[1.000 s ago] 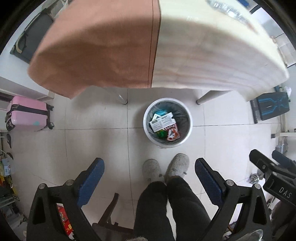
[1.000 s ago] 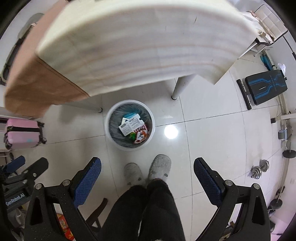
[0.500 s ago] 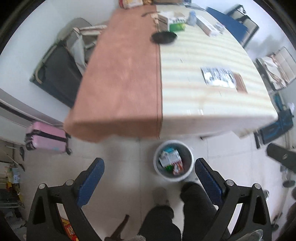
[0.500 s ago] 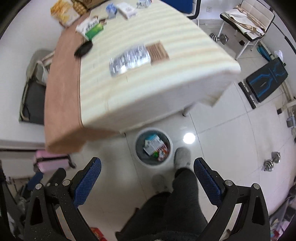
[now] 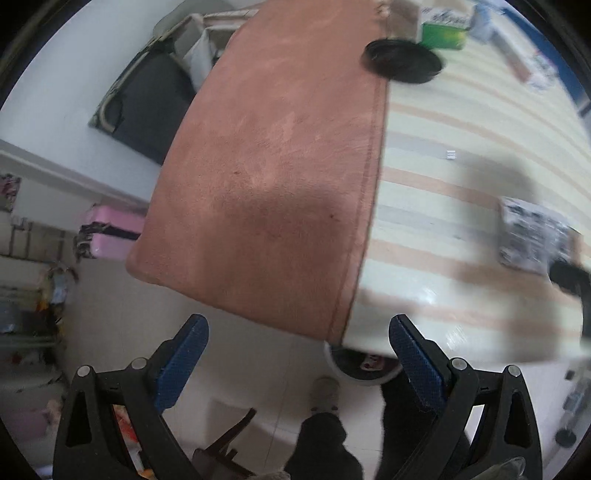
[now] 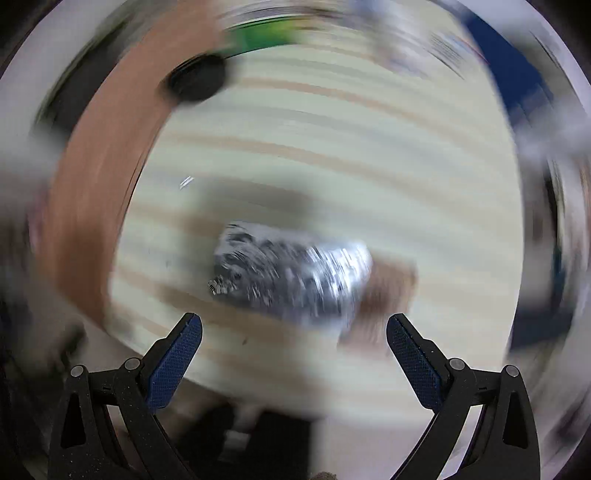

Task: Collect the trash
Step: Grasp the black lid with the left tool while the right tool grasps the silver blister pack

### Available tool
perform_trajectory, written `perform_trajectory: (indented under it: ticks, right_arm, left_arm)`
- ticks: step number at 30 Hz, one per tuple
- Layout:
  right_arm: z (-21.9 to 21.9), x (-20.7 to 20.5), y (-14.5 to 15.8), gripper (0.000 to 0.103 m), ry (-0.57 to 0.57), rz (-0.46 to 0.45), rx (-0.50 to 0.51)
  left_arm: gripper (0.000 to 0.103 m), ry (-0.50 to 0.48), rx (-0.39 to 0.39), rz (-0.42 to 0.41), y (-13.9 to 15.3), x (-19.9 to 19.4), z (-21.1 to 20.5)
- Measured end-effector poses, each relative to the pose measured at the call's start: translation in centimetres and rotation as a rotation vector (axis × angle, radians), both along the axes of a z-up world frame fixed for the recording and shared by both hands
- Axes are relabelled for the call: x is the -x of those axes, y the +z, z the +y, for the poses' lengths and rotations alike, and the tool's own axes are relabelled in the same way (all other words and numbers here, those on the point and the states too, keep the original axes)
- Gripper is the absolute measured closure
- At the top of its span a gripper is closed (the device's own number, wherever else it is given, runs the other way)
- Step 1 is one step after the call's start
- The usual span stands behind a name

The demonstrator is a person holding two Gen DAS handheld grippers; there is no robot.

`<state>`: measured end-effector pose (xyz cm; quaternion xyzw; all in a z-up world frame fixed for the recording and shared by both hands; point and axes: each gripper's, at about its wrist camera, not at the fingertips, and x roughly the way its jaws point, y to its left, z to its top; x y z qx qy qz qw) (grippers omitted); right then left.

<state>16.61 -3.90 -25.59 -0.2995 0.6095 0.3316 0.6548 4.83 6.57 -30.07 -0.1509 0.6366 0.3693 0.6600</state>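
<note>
Left gripper (image 5: pixel 298 334): jaws spread wide, nothing between them, touching nothing; it hangs off the table's near edge, over the floor.
Right gripper (image 6: pixel 294 332): wide open too, empty, out over the striped cloth (image 6: pixel 332 155); that view is smeared with motion blur.
Far left: pink suitcase (image 5: pixel 110 229) on the floor, well away from the action.
Table, left half: brown cloth (image 5: pixel 273 166), bare of trash.
Table, far end: black lid (image 5: pixel 402 61) and green box (image 5: pixel 445 35), well apart from both tools.
Trash: silvery wrapper (image 6: pixel 291 273) lies flat on the striped cloth, straight ahead of the right gripper, just beyond its fingertips.
Long axis: runs side to side across the opening, as far as the blur lets me judge.
Beside it: a brown card (image 6: pixel 388 291) against its right end.
Nearer hand: the right, clearly; from the left view the wrapper (image 5: pixel 532 236) sits far off to the right.
Bin (image 5: pixel 360 363): on the floor under the table's near edge, mostly hidden.
Next move, I'd say: right gripper drops onto the wrapper.
</note>
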Motion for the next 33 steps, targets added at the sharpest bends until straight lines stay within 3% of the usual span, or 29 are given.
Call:
perform_trajectory:
  ticks: [2, 4, 7, 10, 11, 13, 14, 16, 18, 22, 27, 29, 30, 33]
  right_arm:
    - [1.9, 0.5, -1.4, 0.002, 0.225, -0.026, 0.086]
    - [2.8, 0.6, -3.0, 0.002, 0.375, -0.015, 0.155]
    - [3.3, 0.9, -5.4, 0.002, 0.514, 0.004, 0.246]
    - [3.1, 0.7, -5.9, 0.009, 0.534, 0.040, 0.224]
    - [3.0, 0.5, -5.8, 0.012, 0.518, 0.052, 0.215]
    - [2.7, -0.6, -5.0, 0.036, 0.439, 0.034, 0.173]
    - [2.7, -1.3, -4.6, 0.042, 0.402, 0.030, 0.152]
    - [2.5, -4.1, -3.5, 0.055, 0.238, 0.048, 0.085]
    - [2.0, -7.1, -2.8, 0.058, 0.088, 0.025, 0.037]
    - [1.4, -12.3, -2.3, 0.063, -0.130, 0.079, -0.039]
    - [1.8, -15.3, -2.5, 0.060, -0.194, 0.153, -0.079]
    - [1.8, -16.1, -3.0, 0.035, -0.198, 0.225, -0.079]
    - [1.8, -16.4, -3.2, 0.021, -0.196, 0.268, -0.090]
    - [1.9, -16.4, -2.9, 0.017, -0.164, 0.252, -0.098]
  left_arm:
    - [0.003, 0.041, 0.014, 0.017, -0.7, -0.2, 0.3]
    - [0.003, 0.083, 0.028, 0.029, -1.4, -0.3, 0.3]
    - [0.003, 0.124, 0.042, 0.041, -2.0, -0.5, 0.2]
    - [0.003, 0.148, 0.051, 0.046, -2.0, -1.1, 0.6]
    - [0.003, 0.153, 0.048, 0.045, -1.9, -1.5, 0.9]
    - [0.003, 0.159, 0.036, 0.039, -1.6, -2.4, 1.5]
    - [0.003, 0.160, 0.032, 0.033, -1.4, -3.0, 1.8]
    - [0.003, 0.155, 0.029, 0.017, -0.9, -4.3, 2.4]
    - [0.003, 0.156, 0.037, -0.006, -0.7, -5.9, 3.4]
    - [0.003, 0.194, 0.092, -0.101, 0.0, -9.1, 6.6]
    - [0.004, 0.256, 0.186, -0.220, -0.5, -12.5, 11.0]
    - [0.005, 0.265, 0.215, -0.246, -1.0, -13.5, 12.4]
    - [0.012, 0.266, 0.224, -0.257, -1.2, -13.9, 12.8]
    - [0.036, 0.264, 0.245, -0.273, -1.6, -14.8, 14.0]
